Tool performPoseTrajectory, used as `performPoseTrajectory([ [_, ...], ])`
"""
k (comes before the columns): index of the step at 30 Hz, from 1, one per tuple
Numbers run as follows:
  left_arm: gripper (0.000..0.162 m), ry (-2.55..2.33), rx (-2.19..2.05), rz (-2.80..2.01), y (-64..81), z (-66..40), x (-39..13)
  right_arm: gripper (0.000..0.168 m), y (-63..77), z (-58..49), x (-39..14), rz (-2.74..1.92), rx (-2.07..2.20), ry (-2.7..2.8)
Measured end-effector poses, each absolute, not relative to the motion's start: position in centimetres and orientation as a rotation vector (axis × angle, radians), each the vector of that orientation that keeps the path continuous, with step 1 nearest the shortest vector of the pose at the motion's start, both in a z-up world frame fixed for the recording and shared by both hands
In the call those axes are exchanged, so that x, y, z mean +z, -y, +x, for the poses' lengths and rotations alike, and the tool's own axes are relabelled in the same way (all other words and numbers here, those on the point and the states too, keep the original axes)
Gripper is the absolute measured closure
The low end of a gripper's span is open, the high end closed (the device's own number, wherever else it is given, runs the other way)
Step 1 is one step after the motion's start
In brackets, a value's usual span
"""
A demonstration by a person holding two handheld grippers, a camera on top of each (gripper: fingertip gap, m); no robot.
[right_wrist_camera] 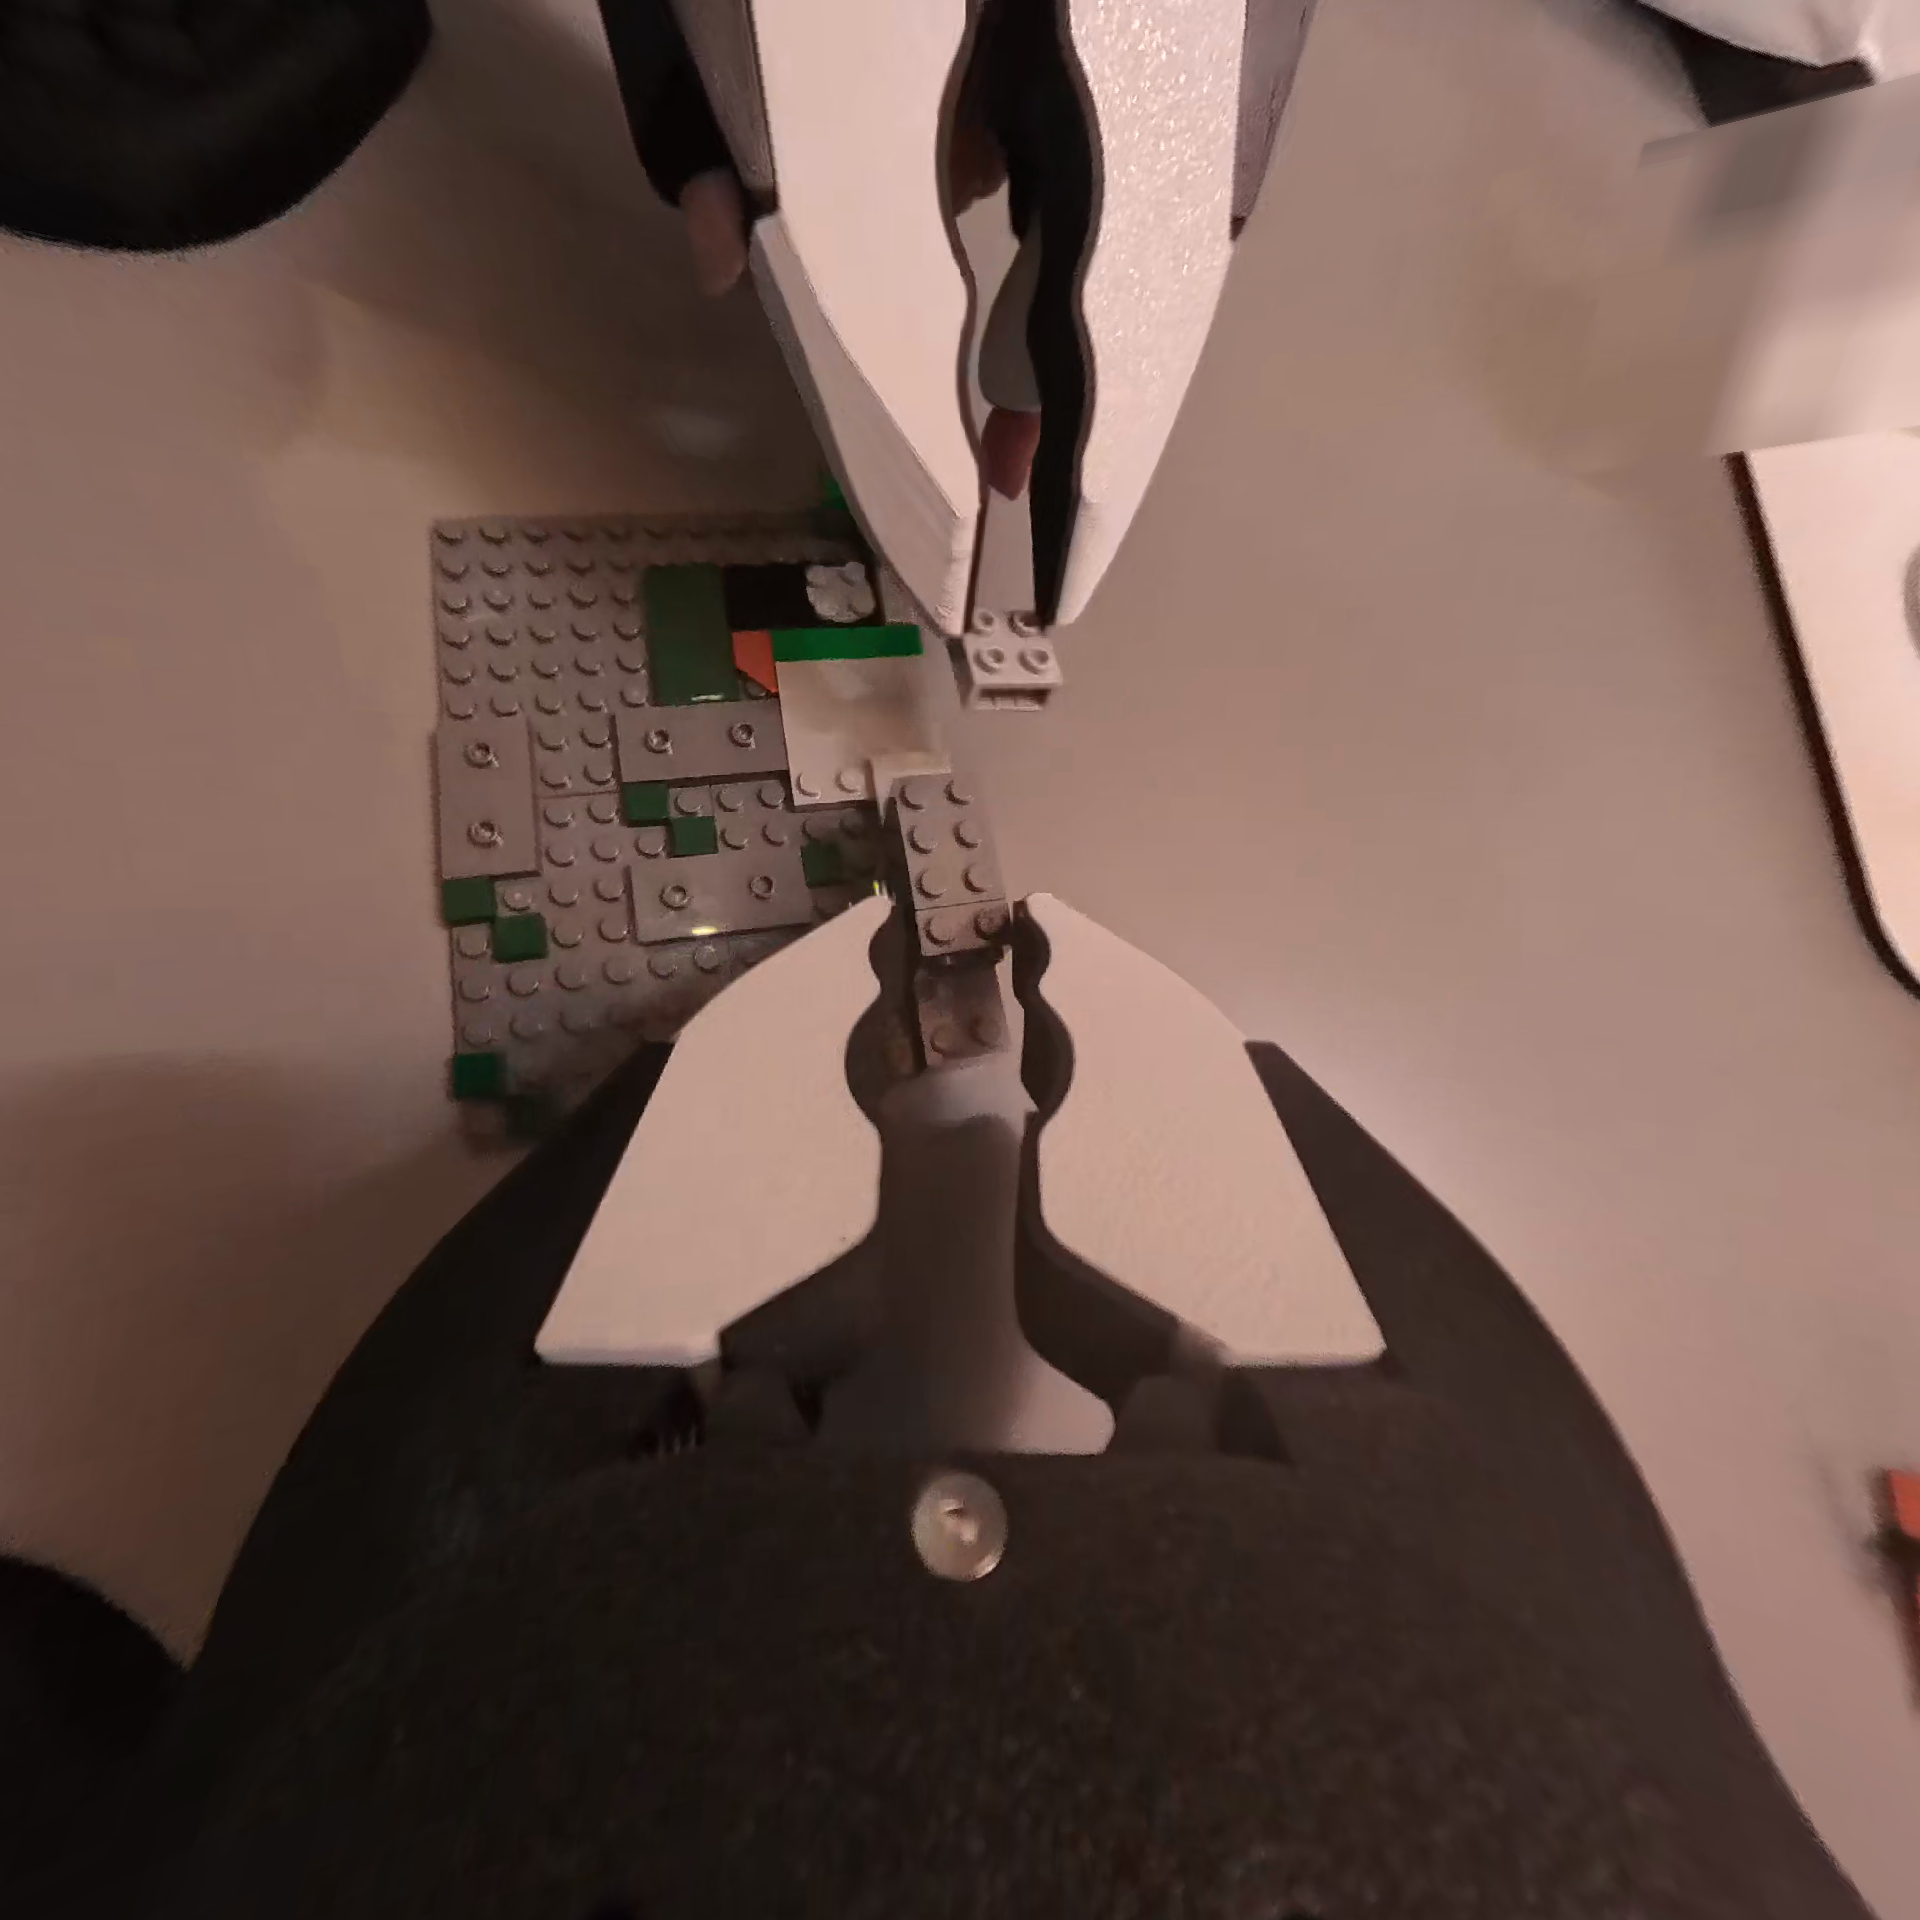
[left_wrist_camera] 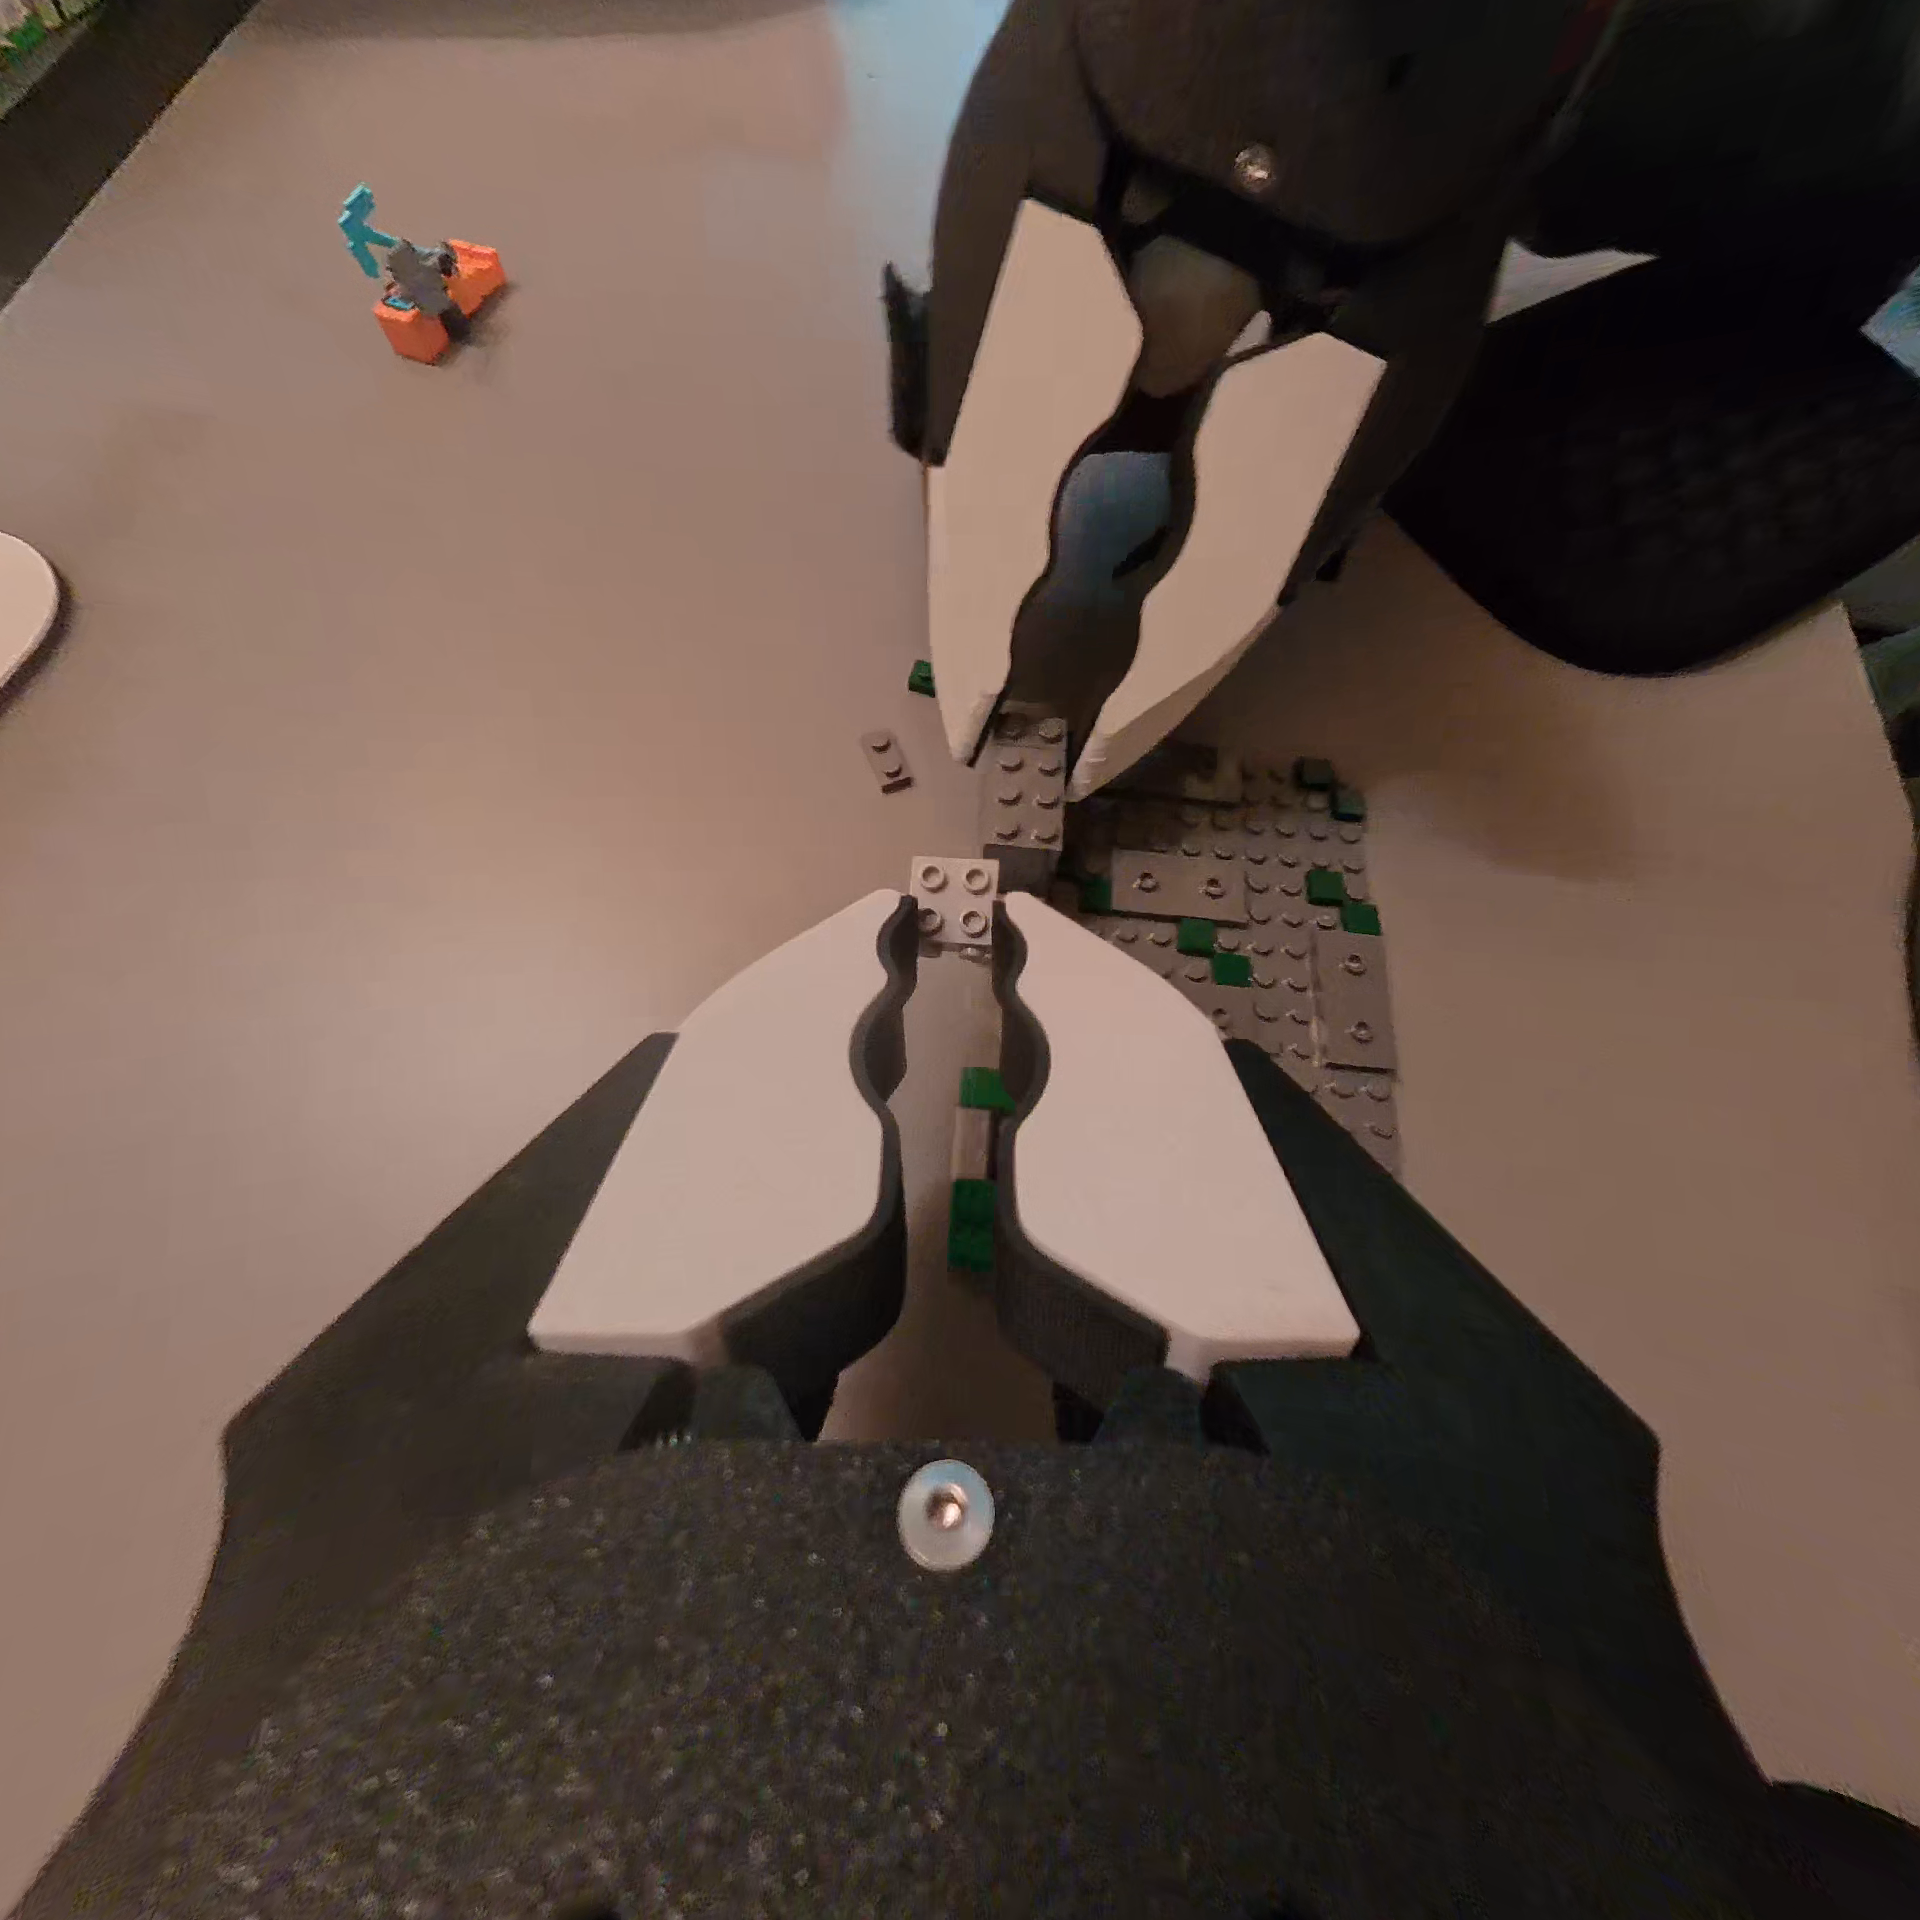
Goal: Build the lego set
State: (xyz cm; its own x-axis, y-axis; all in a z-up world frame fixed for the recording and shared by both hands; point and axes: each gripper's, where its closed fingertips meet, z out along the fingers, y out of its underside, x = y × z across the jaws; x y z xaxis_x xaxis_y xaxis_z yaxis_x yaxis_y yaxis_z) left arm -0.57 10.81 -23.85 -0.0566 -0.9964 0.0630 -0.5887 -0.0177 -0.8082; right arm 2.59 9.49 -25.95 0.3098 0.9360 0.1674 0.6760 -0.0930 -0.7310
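Grey two-by-two brick [left_wrist_camera: 956, 896] sits clamped in the left tool [left_wrist_camera: 954, 920], near the baseplate [right_wrist_camera: 499, 623] on the counter [left_wrist_camera: 520, 727], while the right tool [right_wrist_camera: 951, 925] clamps the long grey stack [right_wrist_camera: 948, 862] at its edge; next, seemingly, press brick onto studs squarely.

Left gripper [left_wrist_camera: 956, 914] had matt white fingers [left_wrist_camera: 769, 1101] with dark rubbery wavy pads, a grainy black body and a shiny metal screw [left_wrist_camera: 944, 1512]. Light grey brick [left_wrist_camera: 956, 896] and studded grey baseplate [right_wrist_camera: 540, 623] looked like smooth plastic, green tiles [right_wrist_camera: 686, 634] glossy. Table [left_wrist_camera: 468, 727] smooth, matt.
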Motion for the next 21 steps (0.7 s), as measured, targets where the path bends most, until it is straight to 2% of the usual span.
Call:
performPoseTrajectory([
  [8,0.149,-1.707,-0.985,-1.612,-9.5,-0.4,-23.3,0.150,-9.8,3.4,-25.9,-1.756,0.545,1.729],
  [10,0.149,-1.692,-1.012,-1.604,-9.3,-0.4,-22.9,0.142,-10.0,3.2,-24.9,-1.758,0.561,1.693],
  [15,0.149,-1.622,-1.147,-1.601,-8.9,-0.6,-21.7,0.144,-9.1,0.9,-21.1,-1.620,0.522,1.530],
  [21,0.149,-1.711,-1.106,-1.524,-7.4,-0.3,-21.2,0.138,-8.2,-0.9,-21.7,-1.740,0.555,1.387],
])
